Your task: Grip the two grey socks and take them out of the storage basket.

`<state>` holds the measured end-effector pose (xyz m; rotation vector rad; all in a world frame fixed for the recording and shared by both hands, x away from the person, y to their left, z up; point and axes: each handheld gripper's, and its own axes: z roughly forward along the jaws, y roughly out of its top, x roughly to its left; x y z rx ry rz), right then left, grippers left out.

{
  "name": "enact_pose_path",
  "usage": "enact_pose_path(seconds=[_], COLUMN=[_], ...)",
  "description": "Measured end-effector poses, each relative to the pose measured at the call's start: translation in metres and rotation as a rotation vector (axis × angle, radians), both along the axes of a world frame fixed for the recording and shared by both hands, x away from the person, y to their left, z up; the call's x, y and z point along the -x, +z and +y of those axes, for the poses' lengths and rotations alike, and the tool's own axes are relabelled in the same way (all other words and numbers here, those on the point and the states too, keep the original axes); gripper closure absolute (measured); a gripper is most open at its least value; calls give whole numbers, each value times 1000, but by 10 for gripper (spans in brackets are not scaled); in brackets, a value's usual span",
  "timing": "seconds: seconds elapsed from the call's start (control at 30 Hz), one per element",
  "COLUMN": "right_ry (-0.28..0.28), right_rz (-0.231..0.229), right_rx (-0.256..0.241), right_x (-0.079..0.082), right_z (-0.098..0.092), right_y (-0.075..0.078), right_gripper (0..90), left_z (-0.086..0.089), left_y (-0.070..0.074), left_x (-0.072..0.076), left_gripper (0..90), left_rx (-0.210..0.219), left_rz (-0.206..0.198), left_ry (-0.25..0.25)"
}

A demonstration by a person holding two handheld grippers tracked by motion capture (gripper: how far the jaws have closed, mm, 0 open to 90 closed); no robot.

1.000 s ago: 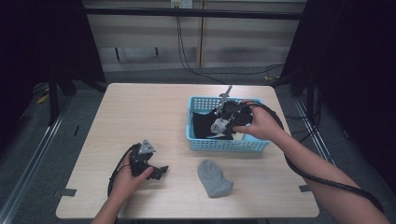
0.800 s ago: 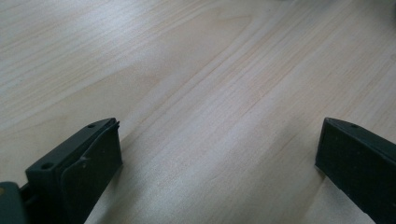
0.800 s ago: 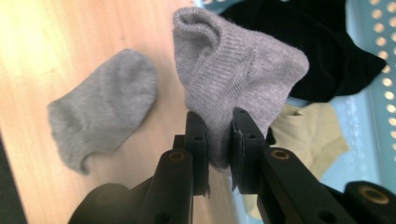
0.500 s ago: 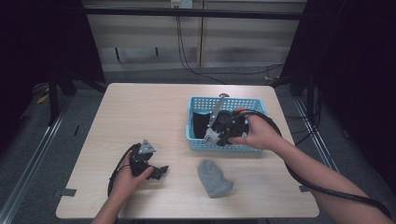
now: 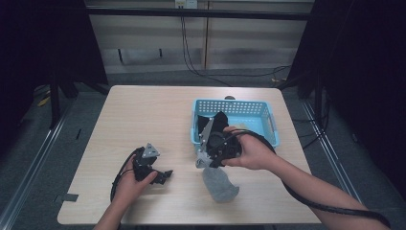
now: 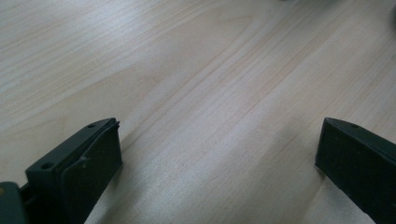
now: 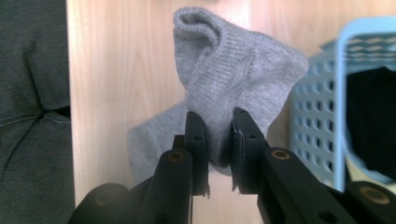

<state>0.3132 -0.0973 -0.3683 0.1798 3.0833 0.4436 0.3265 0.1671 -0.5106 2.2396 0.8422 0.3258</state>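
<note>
Carrying a grey sock [image 7: 233,79] out of the blue basket [image 5: 266,111], your right gripper [image 5: 207,158] now sits at the basket's near left corner; a second ago it was over the basket's middle, and half a second ago above its front wall. Your right gripper view shows the fingers [image 7: 197,140] pinched narrow on a fold of that sock, the cuff bunched up above them and the rest hanging toward the bench [image 5: 143,115].

Just below the gripper on the bench lies another grey sock [image 5: 219,186] (it has not shifted across these frames). So you appear to be bringing the held sock to join it, likely to pair them, with the drop not yet made. Dark clothing [image 5: 221,122] remains in the basket.

Your left gripper [image 5: 165,176] has stayed where it was, resting on the bench well to the left of the socks, its fingers [image 6: 88,158] spread wide over bare wood and holding nothing.
</note>
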Motion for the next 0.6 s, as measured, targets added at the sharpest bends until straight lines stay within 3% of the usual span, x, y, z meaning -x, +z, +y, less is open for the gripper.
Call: enact_pose_path(seconds=[0.27,0.6], right_ry=[41,41], right_rz=[27,65], right_rx=[-4,19], right_x=[10,14], right_z=[13,21], right_y=[-16,-44], right_gripper=[792,790], left_z=[0,0], left_y=[0,0], left_x=[0,0], left_gripper=[0,0], left_rx=[-7,-6], left_rz=[2,0], left_ry=[-5,-5])
